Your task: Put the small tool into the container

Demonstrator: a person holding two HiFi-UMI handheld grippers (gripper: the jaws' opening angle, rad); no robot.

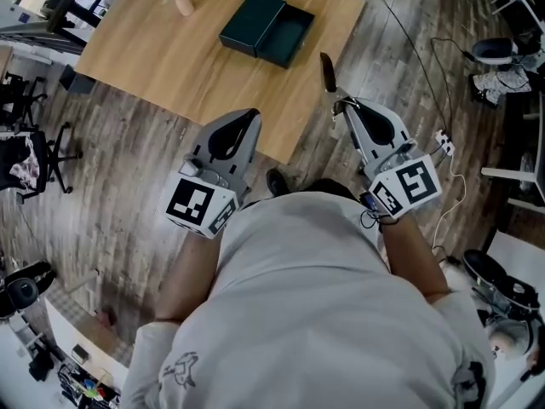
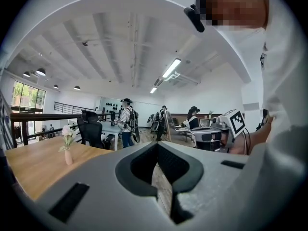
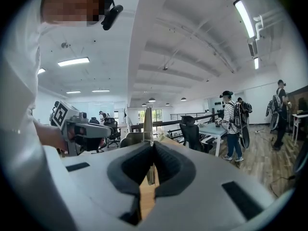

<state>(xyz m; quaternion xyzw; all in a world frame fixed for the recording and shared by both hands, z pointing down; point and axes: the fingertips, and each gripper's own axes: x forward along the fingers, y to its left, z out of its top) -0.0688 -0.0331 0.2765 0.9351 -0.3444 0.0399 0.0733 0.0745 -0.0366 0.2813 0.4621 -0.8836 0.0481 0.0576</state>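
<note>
Head view: my left gripper (image 1: 246, 118), smooth grey moulded plastic, has its jaws closed on nothing; my right gripper (image 1: 339, 105) pinches the small tool (image 1: 327, 71), a dark slim blade jutting past its tips; the container (image 1: 266, 31), a flat dark green box lying open, sits on the pale wooden table (image 1: 145, 54) ahead of both grippers, apart from them.

Left gripper view: the dark pads of my left gripper (image 2: 157, 146) meet at the tip; nothing lies between them.

Right gripper view: my right gripper (image 3: 151, 147) clamps the small tool (image 3: 148, 121), thin and flat, upright between its pads.
</note>
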